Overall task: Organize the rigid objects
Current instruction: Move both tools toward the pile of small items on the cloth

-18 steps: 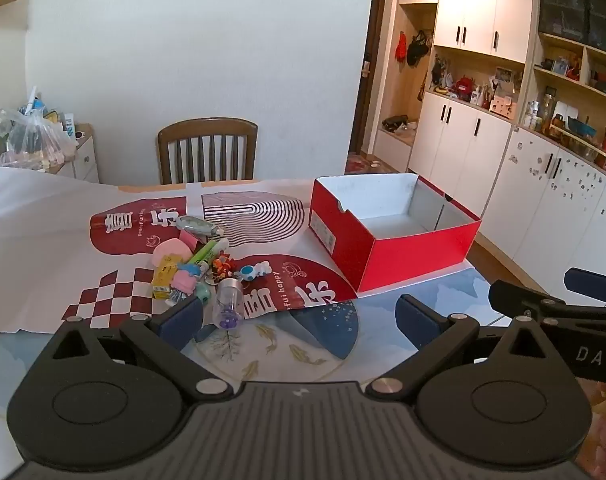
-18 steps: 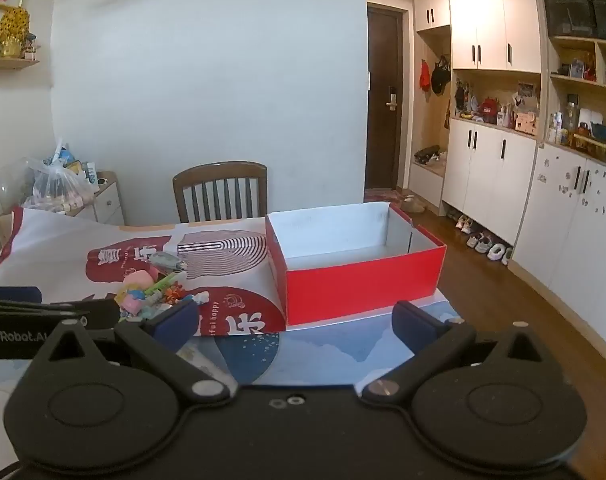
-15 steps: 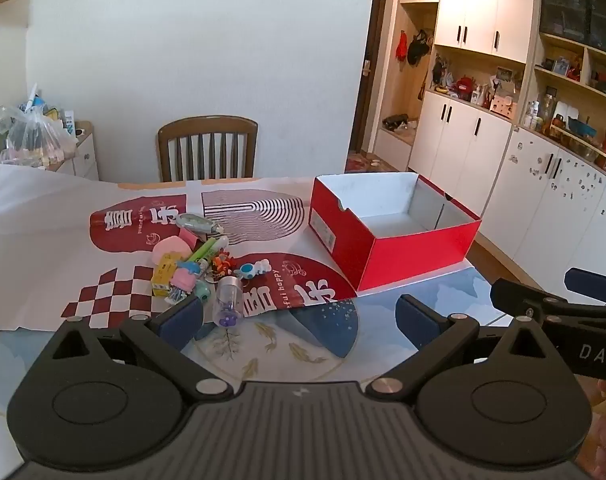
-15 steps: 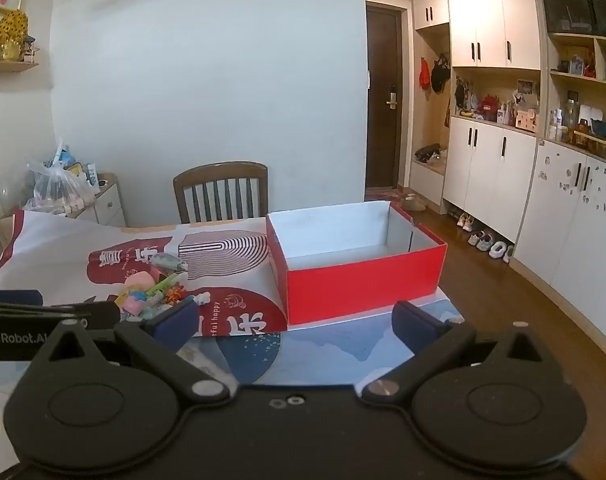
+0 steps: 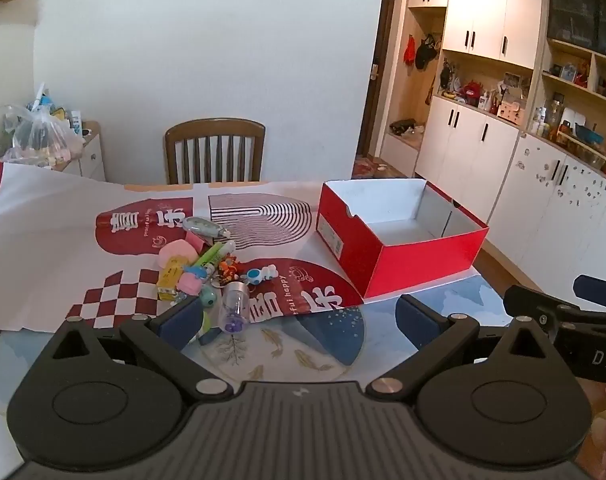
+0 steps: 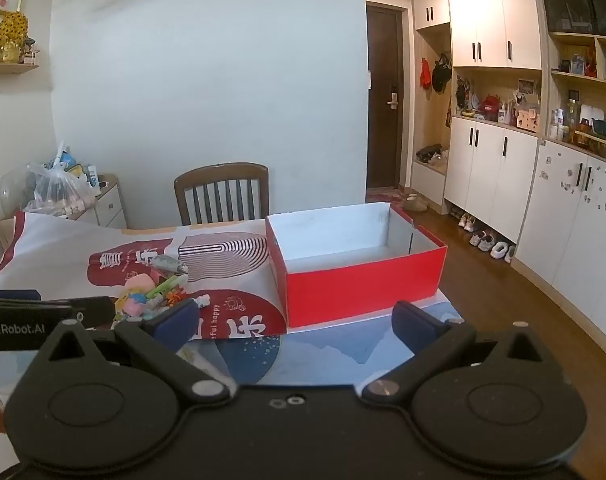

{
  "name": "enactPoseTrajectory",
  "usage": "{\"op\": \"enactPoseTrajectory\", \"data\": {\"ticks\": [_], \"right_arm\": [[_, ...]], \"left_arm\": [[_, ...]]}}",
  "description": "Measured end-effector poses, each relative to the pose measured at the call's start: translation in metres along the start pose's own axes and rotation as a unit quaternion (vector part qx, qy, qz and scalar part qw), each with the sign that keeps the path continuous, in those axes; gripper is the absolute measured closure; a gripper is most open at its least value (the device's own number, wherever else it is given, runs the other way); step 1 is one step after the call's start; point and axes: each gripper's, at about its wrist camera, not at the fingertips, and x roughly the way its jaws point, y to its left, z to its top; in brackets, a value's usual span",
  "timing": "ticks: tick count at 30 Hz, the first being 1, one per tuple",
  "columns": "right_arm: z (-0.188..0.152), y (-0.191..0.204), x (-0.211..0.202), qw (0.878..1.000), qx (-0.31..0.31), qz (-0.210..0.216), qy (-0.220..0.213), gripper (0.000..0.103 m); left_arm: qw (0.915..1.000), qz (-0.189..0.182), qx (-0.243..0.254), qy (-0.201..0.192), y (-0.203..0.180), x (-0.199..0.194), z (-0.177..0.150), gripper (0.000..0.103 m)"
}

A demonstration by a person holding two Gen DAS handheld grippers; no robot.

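A pile of small toys and trinkets (image 5: pixel 201 264) lies on the patterned paper left of centre; it also shows in the right wrist view (image 6: pixel 151 292). A clear vial with purple bits (image 5: pixel 234 307) lies nearest me. An open red box (image 5: pixel 399 236) with a white inside stands to the right, empty; in the right wrist view the box (image 6: pixel 359 276) is straight ahead. My left gripper (image 5: pixel 299 320) is open and empty, above the near table edge. My right gripper (image 6: pixel 293 326) is open and empty in front of the box.
A wooden chair (image 5: pixel 215 152) stands behind the table. A plastic bag of items (image 5: pixel 39 140) sits on a small cabinet at far left. White cupboards and shelves (image 5: pixel 523 128) line the right wall. The other gripper shows at the right edge (image 5: pixel 575 320).
Both grippers have barely shifted; the left view has drifted slightly. Nothing was picked up or released.
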Motion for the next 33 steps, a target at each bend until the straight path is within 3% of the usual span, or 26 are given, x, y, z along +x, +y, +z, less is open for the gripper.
{"op": "enactPoseTrajectory", "data": {"ticks": [12,33], "right_arm": [[0.004,0.001,0.003,1.000,0.003,0.010,0.000,0.000],[0.008,0.015,0.025,0.999,0.002,0.040,0.002,0.000]], "left_arm": [[0.9998,0.000,0.002,-0.022,0.002,-0.007,0.001,0.000],[0.9996,0.018,-0.016,-0.016,0.023,-0.003,0.003,0.000]]}}
